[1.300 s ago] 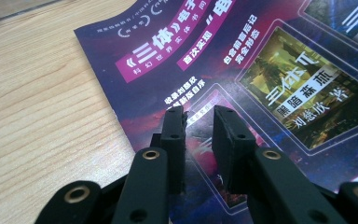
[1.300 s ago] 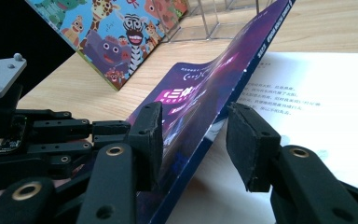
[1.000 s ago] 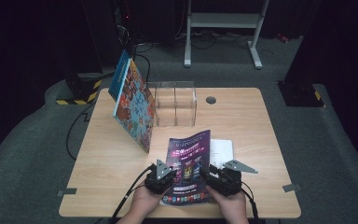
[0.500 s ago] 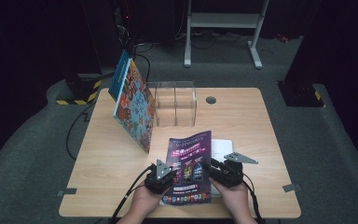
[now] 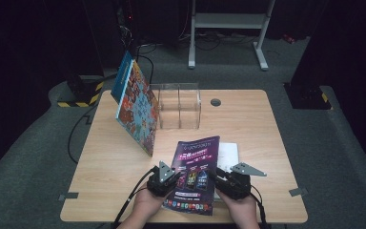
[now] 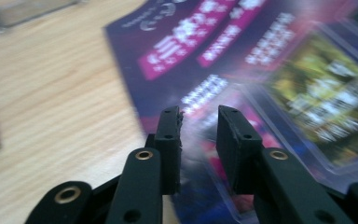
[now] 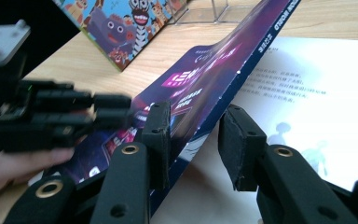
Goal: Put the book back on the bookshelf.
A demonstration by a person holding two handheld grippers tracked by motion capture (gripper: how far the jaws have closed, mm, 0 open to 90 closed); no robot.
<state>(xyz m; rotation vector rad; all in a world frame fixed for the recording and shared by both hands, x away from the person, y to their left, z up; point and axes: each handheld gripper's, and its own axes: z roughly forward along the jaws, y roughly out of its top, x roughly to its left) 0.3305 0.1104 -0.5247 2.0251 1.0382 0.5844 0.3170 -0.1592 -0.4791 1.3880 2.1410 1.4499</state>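
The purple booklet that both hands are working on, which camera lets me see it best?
The high view: the whole purple booklet lies on the table between both grippers. The right gripper view shows its cover edge lifted off a white printed page, between the jaws. The left gripper view gives only a blurred close-up of the cover.

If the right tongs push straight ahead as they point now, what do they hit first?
Probably the purple booklet's lifted right edge, which already lies between the open jaws of the right tongs. Beyond it sits the left tongs, though depth is unclear.

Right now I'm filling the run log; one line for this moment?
purple booklet on table | left gripper open over cover | right gripper open astride raised edge
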